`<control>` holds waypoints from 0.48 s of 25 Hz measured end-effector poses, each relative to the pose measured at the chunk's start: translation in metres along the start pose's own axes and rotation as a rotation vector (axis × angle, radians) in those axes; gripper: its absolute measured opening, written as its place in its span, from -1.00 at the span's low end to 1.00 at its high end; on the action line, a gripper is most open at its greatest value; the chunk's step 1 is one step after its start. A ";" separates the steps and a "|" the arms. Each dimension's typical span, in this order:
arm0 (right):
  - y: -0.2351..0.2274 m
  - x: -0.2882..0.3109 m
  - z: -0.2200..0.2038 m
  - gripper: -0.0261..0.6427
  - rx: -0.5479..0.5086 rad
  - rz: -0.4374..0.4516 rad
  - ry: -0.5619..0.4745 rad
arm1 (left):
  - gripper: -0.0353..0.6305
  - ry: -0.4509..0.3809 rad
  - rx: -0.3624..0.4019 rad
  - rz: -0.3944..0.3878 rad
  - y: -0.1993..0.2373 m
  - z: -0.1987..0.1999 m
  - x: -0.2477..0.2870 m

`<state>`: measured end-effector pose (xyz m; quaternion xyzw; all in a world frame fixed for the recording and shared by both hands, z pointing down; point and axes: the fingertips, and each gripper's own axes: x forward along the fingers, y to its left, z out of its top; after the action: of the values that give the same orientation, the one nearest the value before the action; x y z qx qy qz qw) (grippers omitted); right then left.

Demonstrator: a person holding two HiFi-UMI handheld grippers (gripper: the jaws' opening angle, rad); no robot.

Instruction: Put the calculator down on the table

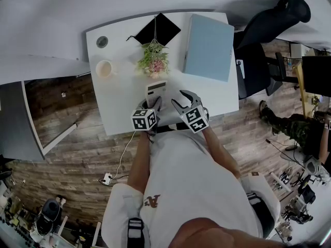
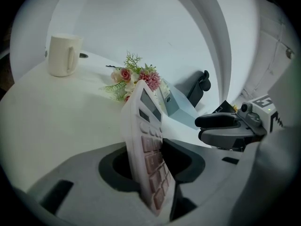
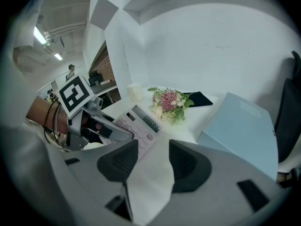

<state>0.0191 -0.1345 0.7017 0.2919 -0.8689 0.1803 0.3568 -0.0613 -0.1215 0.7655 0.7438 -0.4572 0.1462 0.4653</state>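
Observation:
A white calculator (image 1: 156,88) with pinkish keys stands tilted on its edge between the jaws of my left gripper (image 1: 150,103), near the front edge of the white table (image 1: 119,97). In the left gripper view the calculator (image 2: 148,140) leans between the two pads of my left gripper (image 2: 153,161), and a dark gap shows on each side of it. In the right gripper view the calculator (image 3: 136,124) rests low on the tabletop with a left finger (image 3: 101,126) over it. Just to the right, my right gripper (image 1: 183,99) (image 3: 153,161) is open and holds nothing.
Artificial flowers (image 1: 153,60) lie just beyond the calculator. A cream mug (image 1: 104,68) stands to the left. A pale blue folder (image 1: 209,45) lies at the right and a black pouch (image 1: 158,29) at the back. A black office chair (image 1: 269,25) stands beside the table's right edge.

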 end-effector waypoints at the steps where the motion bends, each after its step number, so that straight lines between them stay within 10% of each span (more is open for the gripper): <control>1: 0.000 0.000 0.000 -0.29 0.000 0.000 0.000 | -0.41 0.000 0.002 0.004 0.001 0.000 0.000; 12: 0.002 -0.006 0.001 -0.29 -0.006 -0.001 -0.005 | -0.25 -0.012 0.042 0.050 0.006 0.002 -0.005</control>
<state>0.0206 -0.1318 0.6967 0.2918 -0.8701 0.1768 0.3556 -0.0694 -0.1215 0.7651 0.7425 -0.4752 0.1629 0.4431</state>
